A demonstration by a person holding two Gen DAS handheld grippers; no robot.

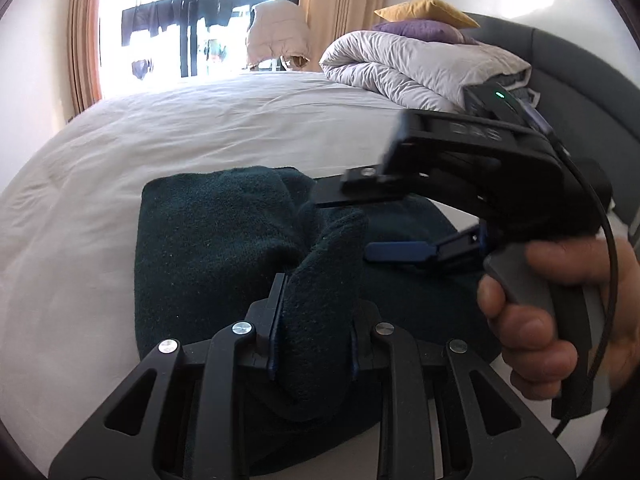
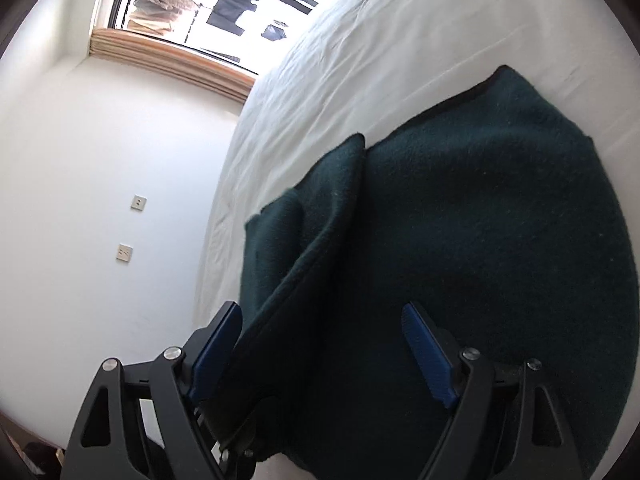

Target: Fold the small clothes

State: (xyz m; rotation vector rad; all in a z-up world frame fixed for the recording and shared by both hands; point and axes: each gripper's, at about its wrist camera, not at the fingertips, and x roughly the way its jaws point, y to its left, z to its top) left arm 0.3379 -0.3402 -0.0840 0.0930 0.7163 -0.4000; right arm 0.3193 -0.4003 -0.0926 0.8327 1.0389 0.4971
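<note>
Nearest the left wrist camera, the left gripper (image 1: 314, 316) is clenched on a raised fold of the dark green garment (image 1: 208, 248), its two blue-padded fingers pressing the thick fleece from either side so that a ridge of cloth stands up between them. From that pinch the cloth runs away from the camera toward the far side of the white bed sheet (image 1: 160, 132), where the garment's far edge lies roughly straight and level across the view. It looks already doubled over, and its long axis cannot be told for sure. The right gripper (image 1: 352, 216) comes in from the right of this view, held by the person's hand (image 1: 556, 304), with its jaws released and spread one above the other over the cloth. In the right wrist view the right gripper (image 2: 320, 344) shows blue fingers (image 2: 428, 356) wide apart, with the dark green garment (image 2: 480, 220) lying between and beyond them but not pinched; a folded flap rises along the left finger. Far off on the bed sit a rolled grey duvet (image 1: 412, 68) topped by a purple pillow (image 1: 420, 32) and a yellow pillow (image 1: 424, 10), near the window (image 1: 192, 20).
</note>
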